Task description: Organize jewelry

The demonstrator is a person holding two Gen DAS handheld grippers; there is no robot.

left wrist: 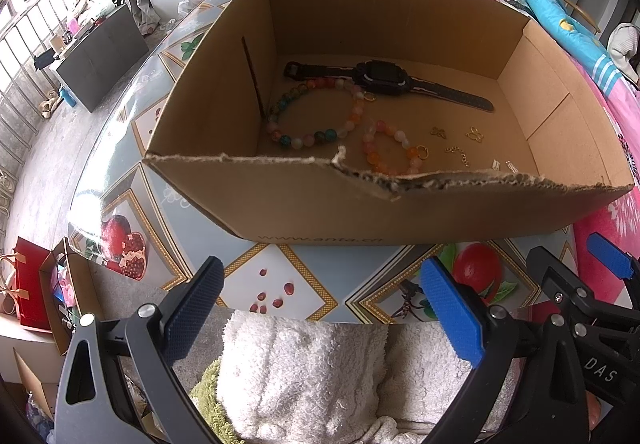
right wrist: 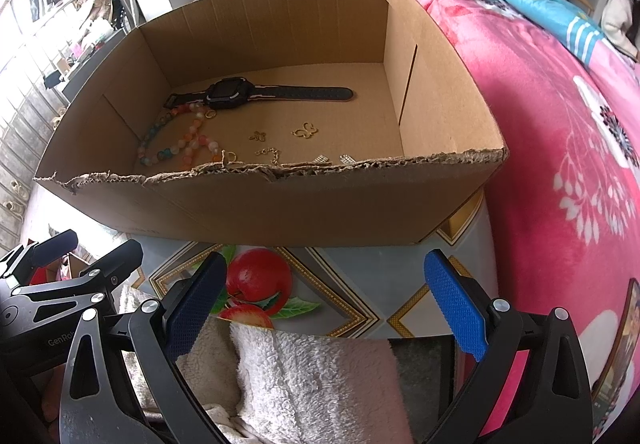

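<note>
The left gripper (left wrist: 326,310) hangs empty with its blue-padded fingers spread wide, over the near edge of the table (left wrist: 280,276) and a white fleecy cloth (left wrist: 304,368). The right gripper (right wrist: 330,308) is likewise wide apart and holds nothing, just beside the left one; in the left wrist view its body reads "DAS", and in the right wrist view the left one's body reads "GenRob", the rest cut off.

Past both, a cardboard box (left wrist: 280,200) with a torn near rim stands on the table, whose cover is printed with pomegranates and apples. The box's near wall carries "www.anta.cn", seen upside down.

Inside the box, a black watch (left wrist: 384,78) lies flat toward the far wall. In front of it, by the left wall, lies a large bead bracelet (left wrist: 316,116); a smaller bead bracelet (left wrist: 394,150) rests near the torn rim. To their right sit two gold butterfly charms (right wrist: 306,131), a short gold chain (right wrist: 269,153) and two small silver pieces (right wrist: 347,159) against the near wall.

A pink floral quilt (right wrist: 560,116) lies beside the table's right edge.
</note>
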